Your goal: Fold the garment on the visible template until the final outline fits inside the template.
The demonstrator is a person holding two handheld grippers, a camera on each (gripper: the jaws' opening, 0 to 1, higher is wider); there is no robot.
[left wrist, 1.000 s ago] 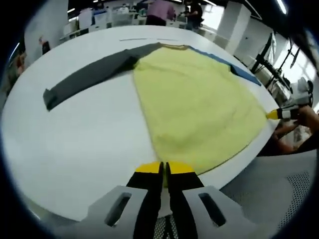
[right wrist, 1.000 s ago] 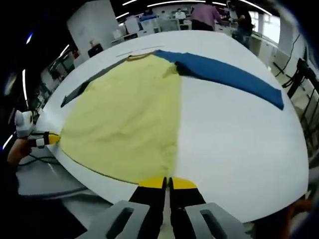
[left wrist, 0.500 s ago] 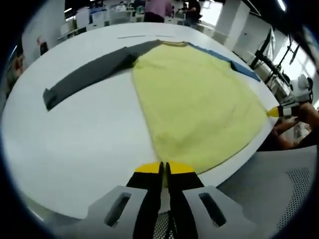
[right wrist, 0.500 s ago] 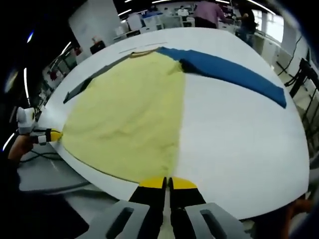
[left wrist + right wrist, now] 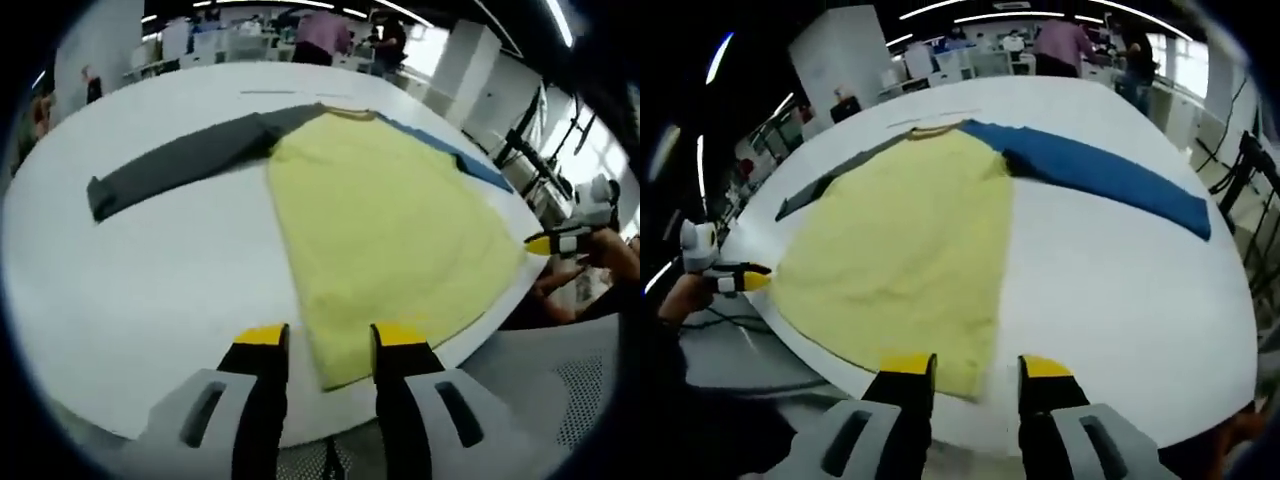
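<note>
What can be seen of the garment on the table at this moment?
The garment is a long-sleeved top with a pale yellow body, a grey sleeve and a blue sleeve, of soft knit-looking cloth. It lies flat and unfolded on the white table, both sleeves spread outward, the neckline at the far end. Its hem reaches the near table edge. The left tool and right tool are open at the two hem corners, not gripping the cloth.
</note>
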